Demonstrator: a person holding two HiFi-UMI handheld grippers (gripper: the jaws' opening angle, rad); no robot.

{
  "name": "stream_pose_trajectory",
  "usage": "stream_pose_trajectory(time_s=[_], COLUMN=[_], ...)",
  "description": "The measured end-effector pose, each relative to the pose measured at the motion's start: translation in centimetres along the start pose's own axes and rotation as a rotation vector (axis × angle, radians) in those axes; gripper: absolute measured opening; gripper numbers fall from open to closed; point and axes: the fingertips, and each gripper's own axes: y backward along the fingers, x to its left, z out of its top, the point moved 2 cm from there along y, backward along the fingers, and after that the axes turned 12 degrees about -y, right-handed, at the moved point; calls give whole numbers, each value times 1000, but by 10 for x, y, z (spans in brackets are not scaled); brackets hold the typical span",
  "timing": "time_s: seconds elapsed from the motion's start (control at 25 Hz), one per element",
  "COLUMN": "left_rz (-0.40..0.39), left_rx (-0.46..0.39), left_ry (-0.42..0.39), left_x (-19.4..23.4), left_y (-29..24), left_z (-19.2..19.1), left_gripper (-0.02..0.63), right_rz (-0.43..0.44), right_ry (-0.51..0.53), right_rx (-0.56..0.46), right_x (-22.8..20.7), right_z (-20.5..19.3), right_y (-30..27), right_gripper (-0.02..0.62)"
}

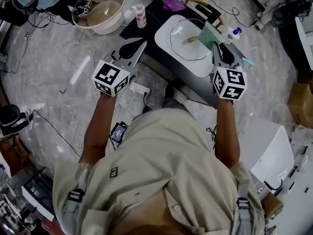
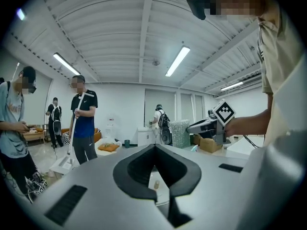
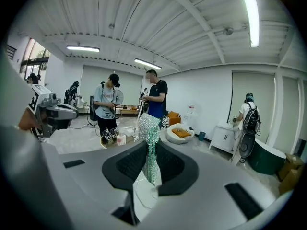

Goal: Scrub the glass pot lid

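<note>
The right gripper's fingers clamp the scrubber, just ahead of them over the lid; best pressed flat and circled; the left gripper's fingers, closed empty, could steady the rim.

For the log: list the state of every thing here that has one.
Left gripper: shut, empty.
Right gripper: shut on the scrubber.
Scrubber: pinched between the jaws, over the lid's edge.
Lid: flat on the tray, knob up.
Tray: flat on the table, holding the lid.
Pink bottle: upright, capped.
</note>
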Motion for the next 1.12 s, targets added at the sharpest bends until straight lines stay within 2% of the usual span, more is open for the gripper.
stream_pose_trajectory(time_s=[0.24,0.6,0.8,1.0,1.12], left_rz=[7,22,42,52,56], left_rx=[47,178,237,279,295], left_ry=[38,90,118,138,151], left_x=[22,28,29,27,26], left_y=[-45,-80,-94,-105,-111], left_z=[-31,-75,-96,-113,-122], left_gripper=[14,14,14,14,14], right_rz=[-54,-135,-151,-198,-192], right_ry=[4,-2,-18,7,4], right_rx=[81,281,351,393,411], right_x=[-52,-129,-155,-170,-169], right_z=[-30,-125,-167,-188,-202], right_y=[-83,-200,-250,-284,-303], right_gripper=[74,74,74,75,75])
